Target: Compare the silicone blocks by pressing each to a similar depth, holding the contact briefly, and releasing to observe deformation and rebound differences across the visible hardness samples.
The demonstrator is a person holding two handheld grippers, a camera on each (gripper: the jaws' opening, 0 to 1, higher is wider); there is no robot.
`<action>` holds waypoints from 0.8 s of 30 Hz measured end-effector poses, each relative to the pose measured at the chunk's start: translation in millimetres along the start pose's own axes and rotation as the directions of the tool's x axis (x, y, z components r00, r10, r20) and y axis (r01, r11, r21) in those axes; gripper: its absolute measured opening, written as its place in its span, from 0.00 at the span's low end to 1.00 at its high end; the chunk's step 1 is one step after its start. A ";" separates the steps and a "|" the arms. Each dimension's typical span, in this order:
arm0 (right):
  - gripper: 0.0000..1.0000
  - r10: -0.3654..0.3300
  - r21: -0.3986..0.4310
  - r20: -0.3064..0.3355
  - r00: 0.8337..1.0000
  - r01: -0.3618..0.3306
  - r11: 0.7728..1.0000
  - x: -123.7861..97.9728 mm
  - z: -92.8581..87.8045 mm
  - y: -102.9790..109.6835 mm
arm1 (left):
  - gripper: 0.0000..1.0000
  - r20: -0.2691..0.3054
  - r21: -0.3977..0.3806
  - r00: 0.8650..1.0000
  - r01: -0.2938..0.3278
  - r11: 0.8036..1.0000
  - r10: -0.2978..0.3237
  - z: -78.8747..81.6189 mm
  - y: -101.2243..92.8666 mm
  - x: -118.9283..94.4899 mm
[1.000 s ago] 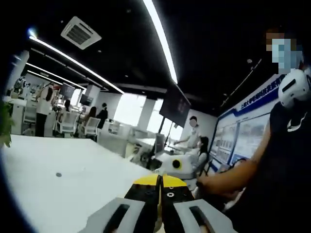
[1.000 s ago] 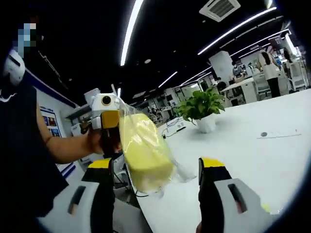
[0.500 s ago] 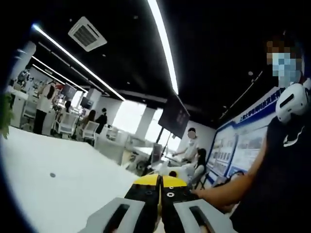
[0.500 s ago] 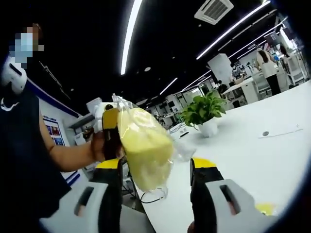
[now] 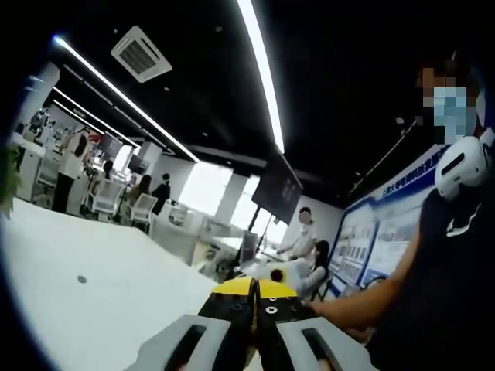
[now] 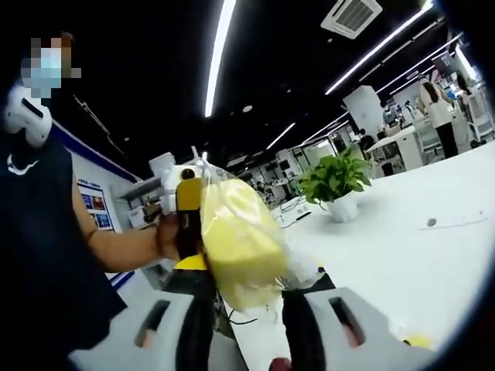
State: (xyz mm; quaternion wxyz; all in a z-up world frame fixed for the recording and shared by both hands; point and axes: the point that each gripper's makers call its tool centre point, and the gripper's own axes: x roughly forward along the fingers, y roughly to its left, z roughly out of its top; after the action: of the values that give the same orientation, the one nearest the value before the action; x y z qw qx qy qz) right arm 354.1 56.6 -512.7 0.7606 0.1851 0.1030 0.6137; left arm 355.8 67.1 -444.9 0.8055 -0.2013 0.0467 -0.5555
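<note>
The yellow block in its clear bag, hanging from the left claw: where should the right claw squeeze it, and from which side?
Squeeze the yellow block across its broad middle, coming from below, as the right claw already sits. The left claw pinches the bag's top edge, so the block hangs free and its lower half is clear. Stay off the loose bag bunched at the lower corner; it would likely slip.

Yellow silicone block (image 6: 238, 239) in clear plastic bag, held up above white table, tilted, squeezed between right gripper's jaws
</note>
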 end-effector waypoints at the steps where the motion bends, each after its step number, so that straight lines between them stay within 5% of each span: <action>1: 0.26 0.007 0.005 -0.007 1.000 -0.007 1.000 0.5 0.5 1.3 | 0.00 0.002 0.000 1.000 -0.007 1.000 0.007 0.9 1.1 -2.2; 24: 0.10 0.027 0.053 -0.071 0.997 -0.024 0.998 0.2 -0.9 12.4 | 0.01 -0.017 0.030 1.000 0.004 1.000 -0.004 -2.6 -1.1 -8.9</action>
State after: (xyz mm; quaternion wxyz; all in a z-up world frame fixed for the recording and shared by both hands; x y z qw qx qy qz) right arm 342.6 59.2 -508.5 0.7434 0.1841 0.1441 0.6267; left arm 350.6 74.2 -448.1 0.8068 -0.1845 0.0446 -0.5595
